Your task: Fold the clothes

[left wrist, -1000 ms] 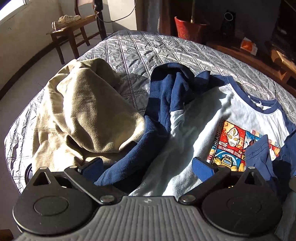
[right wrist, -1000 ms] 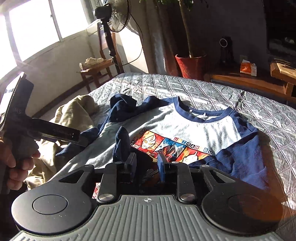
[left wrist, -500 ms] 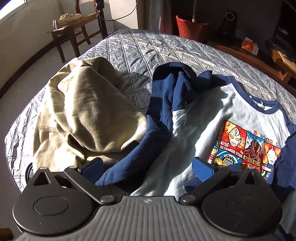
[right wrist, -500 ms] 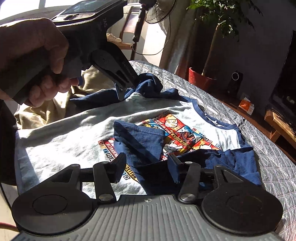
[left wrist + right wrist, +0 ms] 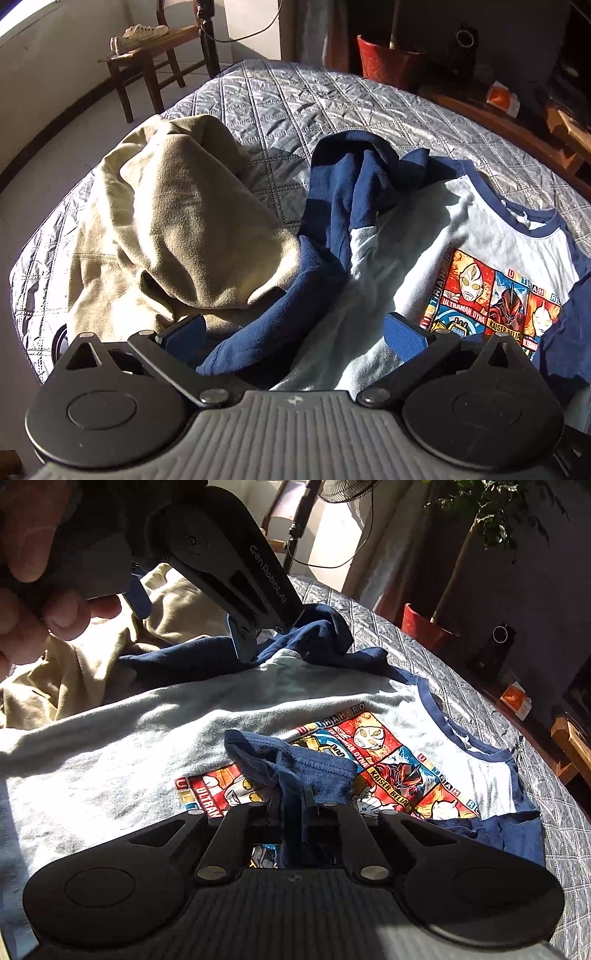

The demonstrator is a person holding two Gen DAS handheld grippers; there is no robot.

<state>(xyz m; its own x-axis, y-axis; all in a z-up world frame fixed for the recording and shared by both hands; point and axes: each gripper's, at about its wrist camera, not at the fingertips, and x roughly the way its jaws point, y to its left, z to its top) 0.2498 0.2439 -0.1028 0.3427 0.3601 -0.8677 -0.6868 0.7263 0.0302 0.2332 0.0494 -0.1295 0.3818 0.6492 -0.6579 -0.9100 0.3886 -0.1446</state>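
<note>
The pale grey raglan T-shirt with navy sleeves and a colourful cartoon print (image 5: pixel 122 746) lies face up on the grey quilted bedspread (image 5: pixel 295 99), collar toward the far side. Its navy right sleeve (image 5: pixel 314 768) is folded over the print panel, and the right gripper (image 5: pixel 293 812) pinches this sleeve: the jaws are pressed together with navy cloth bunched between them. The navy left sleeve (image 5: pixel 343 184) lies crumpled beside the shirt body. The left gripper (image 5: pixel 293 332) hovers above that sleeve and the shirt's side with its blue-padded fingers (image 5: pixel 404 338) spread wide and holding nothing; a hand (image 5: pixel 33 572) grips its handle in the right wrist view.

A beige fleece garment (image 5: pixel 177 221) lies heaped on the bedspread just beside the navy left sleeve, its edge overlapping the sleeve. Strong sunlight and hard shadows cross the bed.

Beyond the bed, a dark wooden chair (image 5: pixel 147 62) carries a pair of white sneakers (image 5: pixel 140 35). A red plant pot (image 5: pixel 388 61) stands near the far edge, holding a leafy indoor tree (image 5: pixel 491 513). A standing fan (image 5: pixel 343 489) is partly visible at the top of the right wrist view. An orange carton (image 5: pixel 502 98) rests on a low wooden shelf (image 5: pixel 517 129) to the right
</note>
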